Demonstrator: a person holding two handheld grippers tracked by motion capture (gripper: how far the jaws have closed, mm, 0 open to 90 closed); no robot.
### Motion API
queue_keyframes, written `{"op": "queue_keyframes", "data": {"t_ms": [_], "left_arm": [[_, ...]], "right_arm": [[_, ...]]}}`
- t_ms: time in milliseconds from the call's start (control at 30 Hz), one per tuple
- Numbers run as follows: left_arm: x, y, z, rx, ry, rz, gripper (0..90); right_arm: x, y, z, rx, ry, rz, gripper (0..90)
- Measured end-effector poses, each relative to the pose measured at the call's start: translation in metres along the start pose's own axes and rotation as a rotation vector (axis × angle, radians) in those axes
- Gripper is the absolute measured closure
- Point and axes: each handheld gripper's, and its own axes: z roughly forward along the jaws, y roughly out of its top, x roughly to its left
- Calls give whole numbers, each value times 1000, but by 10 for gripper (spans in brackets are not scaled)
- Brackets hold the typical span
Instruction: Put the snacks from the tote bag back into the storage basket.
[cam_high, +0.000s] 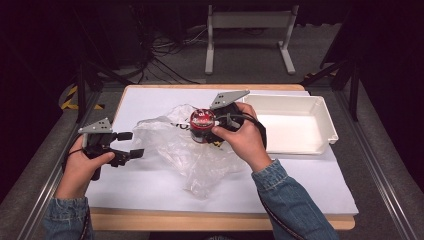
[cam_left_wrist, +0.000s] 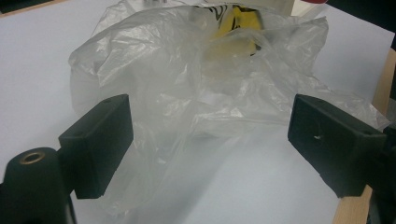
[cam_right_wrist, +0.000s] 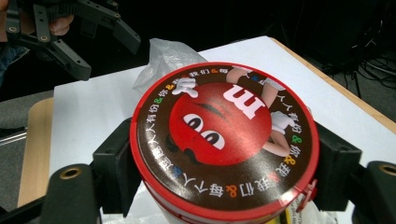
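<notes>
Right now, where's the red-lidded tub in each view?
High view: tub at table centre, between the right gripper jaws, over the bag.
Right gripper view: tub centre foreground, lid up, a jaw pressed on either side.
Left gripper view: can't make it out; a yellow patch shows behind the crumpled bag.
Shared landmark: the bag.

A white tray (cam_high: 327, 125) sits on the white sheet (cam_high: 310, 185) covering the wooden table (cam_high: 200, 221) — beyond it, a white frame (cam_high: 250, 22) and tangled cables (cam_high: 165, 47) on the floor
</notes>
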Motion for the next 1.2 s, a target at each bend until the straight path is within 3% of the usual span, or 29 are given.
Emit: {"op": "queue_keyframes", "data": {"t_ms": [300,833,1000,1033,1200], "left_arm": [[2,-2,-4,-6,13,-2,151],[2,-13,-17,-9,46,-31,149],[2,-18,-21,-7,60,-38,149],[1,-20,-23,-9,62,-55,149],[2,-23,-27,-8,74,-53,149]], "right_arm": [[-17,0,-15,1,-13,16,247],[-50,-2,-50,16,-105,29,247],[-59,-4,-59,17,-121,35,248],[-61,-4,-61,16,-125,36,248],[-69,-5,-68,14,-141,44,248]]}}
